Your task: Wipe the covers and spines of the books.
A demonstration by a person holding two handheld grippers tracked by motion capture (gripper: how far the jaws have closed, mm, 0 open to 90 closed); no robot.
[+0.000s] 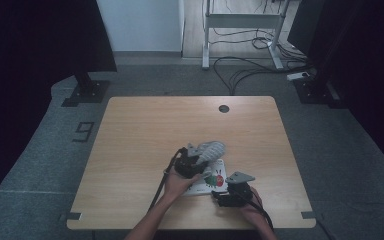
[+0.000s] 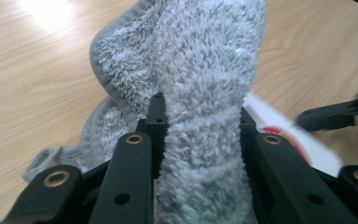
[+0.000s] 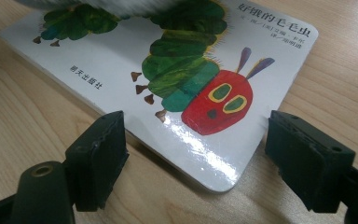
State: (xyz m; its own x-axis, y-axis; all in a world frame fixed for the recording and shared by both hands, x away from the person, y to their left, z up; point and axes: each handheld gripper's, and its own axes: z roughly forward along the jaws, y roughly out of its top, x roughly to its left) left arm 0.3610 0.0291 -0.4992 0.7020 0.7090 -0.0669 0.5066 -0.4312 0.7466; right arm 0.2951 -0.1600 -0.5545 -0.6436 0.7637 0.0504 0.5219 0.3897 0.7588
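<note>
The pale rectangular wooden table [image 1: 145,150] carries the work near its six o'clock edge. On it lies a white glossy board book with a green caterpillar and red face on its cover [image 3: 177,88], flat, just at five o'clock of the table's middle. Over the book's ten o'clock corner hangs a fluffy grey terry sock [image 2: 205,93], pinched between the jaws of the left gripper [image 1: 192,162], which are drawn narrow onto its bunched fabric; the rest of the sock droops towards the table at twelve o'clock. The right gripper [image 3: 196,154] waits with jaws wide, straddling the book's nearest corner without touching it.

The sock appears to be mid-lift off the book. Next, carry it clear, while the right jaws close on the book's corner to steady it.
</note>
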